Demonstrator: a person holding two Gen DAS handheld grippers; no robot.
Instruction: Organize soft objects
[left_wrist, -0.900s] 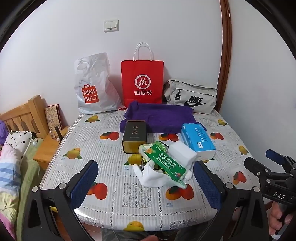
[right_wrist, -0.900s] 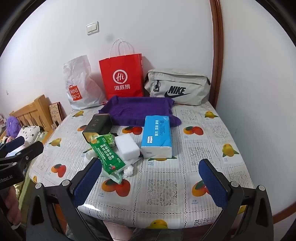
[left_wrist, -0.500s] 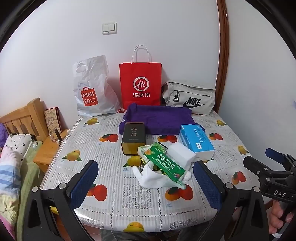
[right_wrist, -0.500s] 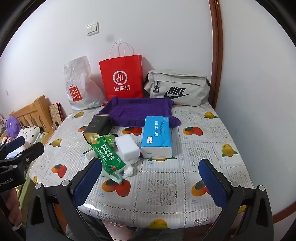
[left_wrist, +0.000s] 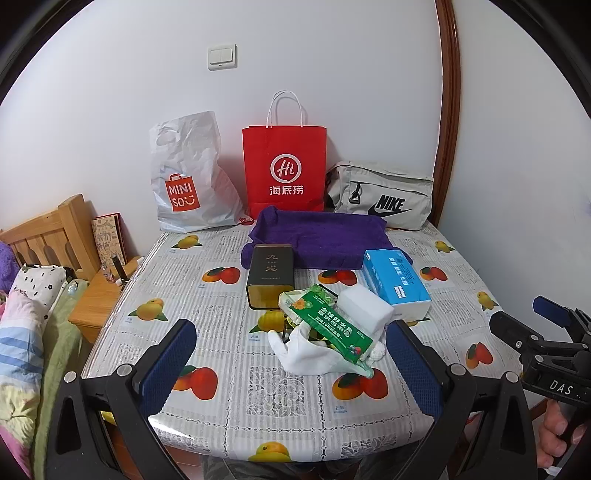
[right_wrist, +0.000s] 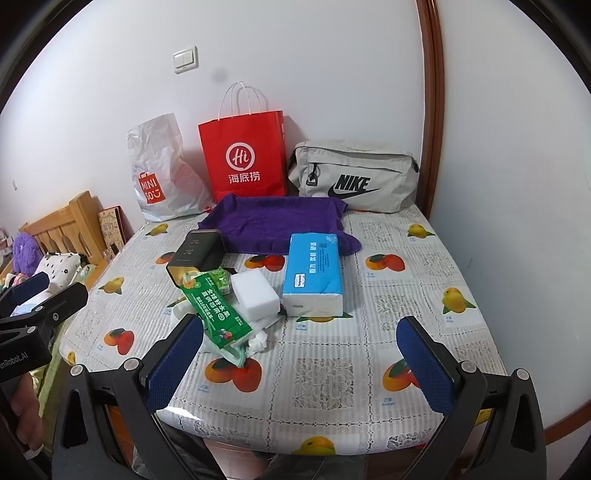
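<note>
A: Setting. A table covered in a fruit-printed plastic cloth (left_wrist: 229, 369) stands against a white wall; a wooden headboard (left_wrist: 48, 236) lies off to the left.

B: Nearest elements?

A: The left gripper (left_wrist: 291, 363) and the right gripper (right_wrist: 301, 354), both over the table's near edge, angled downward, blue-padded jaws spread wide with nothing between them. The right gripper also shows at the right margin of the left wrist view, gripped by a hand (left_wrist: 557, 439).

B: The soft objects?

A: Clustered near the table's middle: a crumpled white cloth (left_wrist: 306, 350) under a flat green printed packet (left_wrist: 328, 325), whose far end leans on a white rectangular foam block (left_wrist: 364, 312). Just right of the block lies a blue-and-white plastic-wrapped tissue pack (left_wrist: 393, 282). Behind the packet stands a dark tin box with gold characters (left_wrist: 271, 275).

B: And farther back?

A: A folded purple towel (left_wrist: 317, 236), its near edge touching the tin. Against the wall: a white plastic MINISO bag (left_wrist: 188, 177), a red paper carrier bag with white handles (left_wrist: 284, 170), and a grey Nike pouch (left_wrist: 384, 195).
</note>
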